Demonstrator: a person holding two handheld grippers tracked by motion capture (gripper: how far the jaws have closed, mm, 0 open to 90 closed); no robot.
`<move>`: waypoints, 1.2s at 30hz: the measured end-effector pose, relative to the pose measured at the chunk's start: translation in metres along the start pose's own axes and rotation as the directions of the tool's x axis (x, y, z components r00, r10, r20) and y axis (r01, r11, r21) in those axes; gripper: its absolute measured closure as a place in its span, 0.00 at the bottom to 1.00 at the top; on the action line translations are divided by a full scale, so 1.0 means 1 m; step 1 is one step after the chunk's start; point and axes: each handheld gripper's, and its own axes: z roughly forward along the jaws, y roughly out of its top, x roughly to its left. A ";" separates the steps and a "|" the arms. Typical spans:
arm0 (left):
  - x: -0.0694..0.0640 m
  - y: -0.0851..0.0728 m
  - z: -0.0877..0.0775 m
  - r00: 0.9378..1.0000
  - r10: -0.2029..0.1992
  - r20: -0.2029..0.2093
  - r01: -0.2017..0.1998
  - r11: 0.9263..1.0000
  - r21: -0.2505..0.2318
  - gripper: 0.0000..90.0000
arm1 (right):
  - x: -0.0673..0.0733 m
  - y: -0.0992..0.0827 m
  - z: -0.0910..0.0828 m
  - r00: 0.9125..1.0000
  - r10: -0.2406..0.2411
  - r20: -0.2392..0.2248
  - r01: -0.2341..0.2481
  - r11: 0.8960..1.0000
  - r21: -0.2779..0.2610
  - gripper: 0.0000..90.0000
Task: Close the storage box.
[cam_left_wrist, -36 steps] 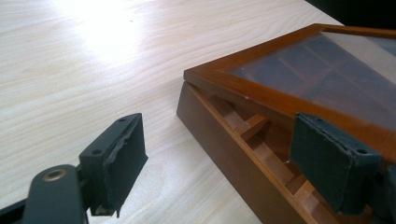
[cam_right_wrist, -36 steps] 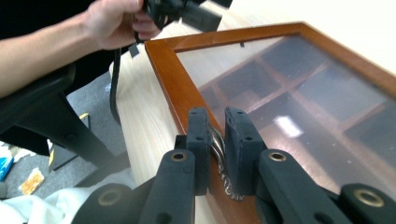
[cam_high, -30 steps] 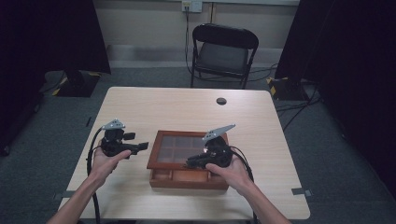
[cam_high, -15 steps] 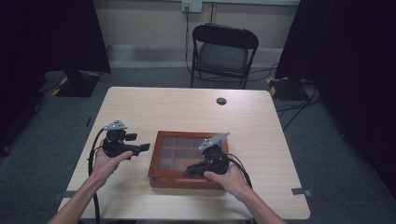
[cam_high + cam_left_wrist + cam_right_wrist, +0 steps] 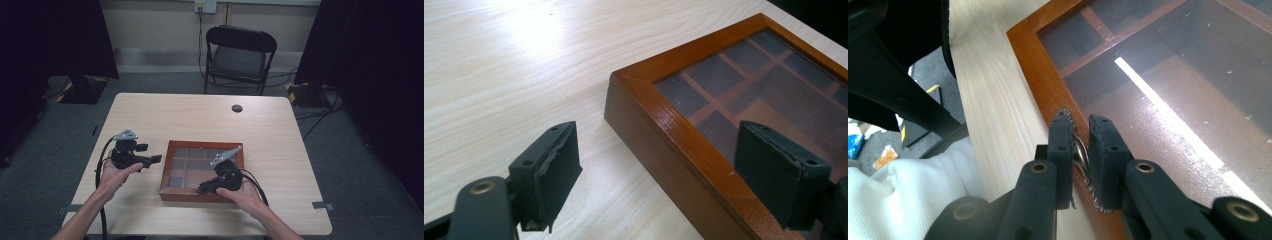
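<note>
Reddish-brown wooden box (image 5: 172, 170) with a dark, smoky glass lid (image 5: 754, 85), brown dividers showing through it. A white streak of glare runs across the glass in the right gripper view. Pale beige wood-grain table (image 5: 280, 135). Both grippers black, left gripper (image 5: 150, 161) and right gripper (image 5: 204, 189), each topped by a grey plate. Black chair (image 5: 239, 52) behind, grey floor (image 5: 370, 170).

Tongs (image 5: 1081, 137) pinch a metal clasp (image 5: 1079, 150) on the wooden box's (image 5: 1035, 67) near rim.

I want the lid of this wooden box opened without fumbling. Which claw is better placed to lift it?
Probably the right claw: it is shut on the metal latch at the wooden box front edge. The left claw hangs open beside the box's corner.
</note>
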 end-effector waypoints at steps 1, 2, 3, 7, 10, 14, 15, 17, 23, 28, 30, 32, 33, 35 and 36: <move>0.000 0.000 0.000 1.000 0.000 0.000 0.000 1.000 0.000 0.20 | 0.000 0.000 0.000 1.000 0.000 0.000 0.000 1.000 0.000 0.90; 0.000 0.000 0.000 1.000 -0.002 -0.002 0.002 1.000 0.001 0.20 | 0.000 0.000 0.000 1.000 0.003 -0.001 -0.003 1.000 -0.008 0.90; 0.000 0.000 0.000 1.000 -0.005 -0.005 0.005 1.000 -0.001 0.20 | 0.000 0.000 0.000 1.000 0.001 -0.002 -0.001 1.000 -0.009 0.90; -0.001 -0.001 0.001 1.000 -0.012 -0.005 0.012 1.000 0.001 0.20 | -0.001 -0.001 0.000 1.000 -0.008 -0.003 0.008 1.000 -0.019 0.90; -0.001 -0.001 0.000 1.000 -0.013 0.001 0.013 1.000 0.003 0.20 | -0.001 -0.001 -0.001 1.000 0.000 -0.009 0.000 0.999 -0.034 0.84; 0.000 -0.002 -0.002 1.000 -0.018 -0.004 0.018 1.000 0.003 0.20 | -0.002 0.003 -0.012 1.000 0.017 0.020 -0.015 0.996 -0.090 0.76; 0.001 -0.002 -0.003 1.000 -0.019 -0.008 0.019 1.000 0.009 0.20 | -0.003 0.003 -0.017 0.999 0.031 0.037 -0.026 0.993 -0.113 0.71; 0.002 -0.003 -0.004 1.000 -0.020 -0.012 0.020 1.000 -0.002 0.20 | -0.009 0.003 -0.035 0.993 0.059 0.101 -0.040 0.983 -0.181 0.60; 0.005 -0.010 -0.014 0.998 -0.011 -0.067 0.011 1.000 -0.004 0.20 | -0.031 -0.016 -0.075 0.957 0.185 0.224 -0.122 0.955 -0.270 0.34; 0.014 -0.021 -0.016 0.996 -0.034 -0.085 0.037 0.999 0.035 0.20 | -0.051 -0.042 -0.104 0.885 0.311 0.348 -0.193 0.923 -0.333 0.17; 0.016 -0.023 -0.015 0.996 -0.035 -0.087 0.039 0.998 0.048 0.18 | -0.059 -0.054 -0.113 0.864 0.337 0.375 -0.209 0.916 -0.342 0.17; 0.021 -0.029 -0.013 0.995 -0.033 -0.098 0.041 0.996 0.085 0.18 | -0.067 -0.065 -0.119 0.841 0.370 0.394 -0.238 0.908 -0.345 0.16; 0.021 -0.029 -0.013 0.995 -0.033 -0.098 0.041 0.996 0.085 0.18 | -0.067 -0.065 -0.119 0.841 0.370 0.394 -0.238 0.908 -0.345 0.16; 0.025 -0.033 -0.011 0.993 -0.052 -0.104 0.063 0.992 0.110 0.18 | -0.078 -0.082 -0.123 0.806 0.407 0.430 -0.276 0.901 -0.334 0.16; 0.028 -0.035 -0.010 0.993 -0.071 -0.095 0.082 0.989 0.123 0.18 | -0.078 -0.082 -0.123 0.806 0.407 0.430 -0.276 0.901 -0.334 0.16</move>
